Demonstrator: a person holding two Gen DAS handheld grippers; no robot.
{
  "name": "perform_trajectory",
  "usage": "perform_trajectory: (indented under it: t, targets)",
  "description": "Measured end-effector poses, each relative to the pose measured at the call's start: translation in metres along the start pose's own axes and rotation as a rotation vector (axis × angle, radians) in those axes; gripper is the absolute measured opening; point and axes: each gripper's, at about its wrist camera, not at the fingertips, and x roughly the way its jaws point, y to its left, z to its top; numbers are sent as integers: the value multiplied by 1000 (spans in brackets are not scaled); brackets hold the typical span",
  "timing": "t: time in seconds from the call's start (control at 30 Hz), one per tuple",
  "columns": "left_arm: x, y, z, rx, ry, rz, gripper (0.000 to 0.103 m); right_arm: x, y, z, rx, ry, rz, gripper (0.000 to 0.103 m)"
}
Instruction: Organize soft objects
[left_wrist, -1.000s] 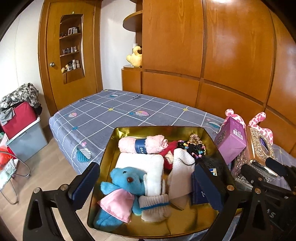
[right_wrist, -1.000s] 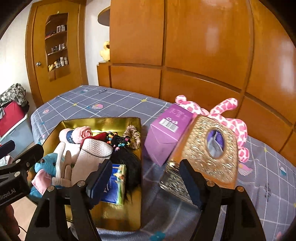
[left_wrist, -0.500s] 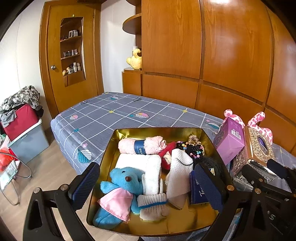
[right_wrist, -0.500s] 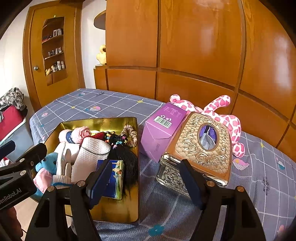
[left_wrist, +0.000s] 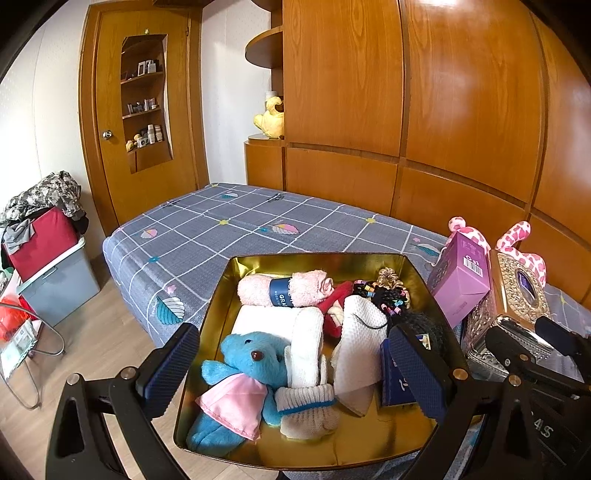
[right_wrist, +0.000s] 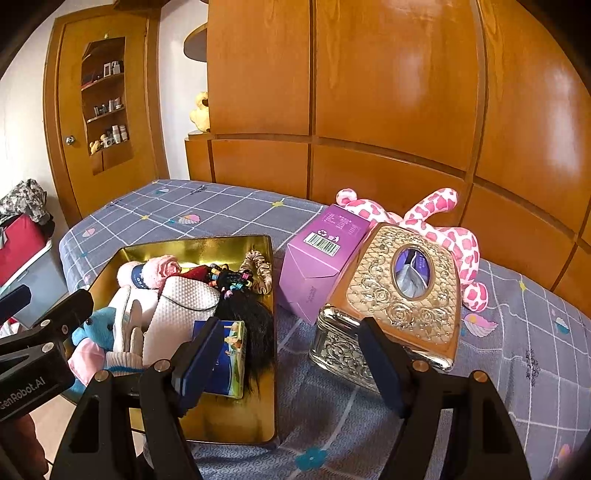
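A gold tray lies on the bed, full of soft things: a blue teddy with a pink cloth, a rolled pink towel, a folded white towel, a white waffle cloth, a white sock, hair ties and a black wig. My left gripper hovers open over the tray's near half, holding nothing. My right gripper stands open above the bed between the tray and an ornate gold tissue box. A pink spotted plush lies behind that box.
A purple carton leans beside the tissue box. Wooden panelling backs the grey checked bed. On the floor at left stand a grey bin piled with clothes and a wire stand. A yellow plush sits on a corner shelf.
The right gripper's view has drawn back and tilted up a little, bringing more of the tissue box and pink plush into sight. The left gripper stays put; both remain open.
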Motion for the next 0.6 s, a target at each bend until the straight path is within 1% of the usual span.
perform_trajectory:
  t: [0.6]
  targets:
    - [1,1,-2,0,3,1,103,0,2,-1,4,2,3,76]
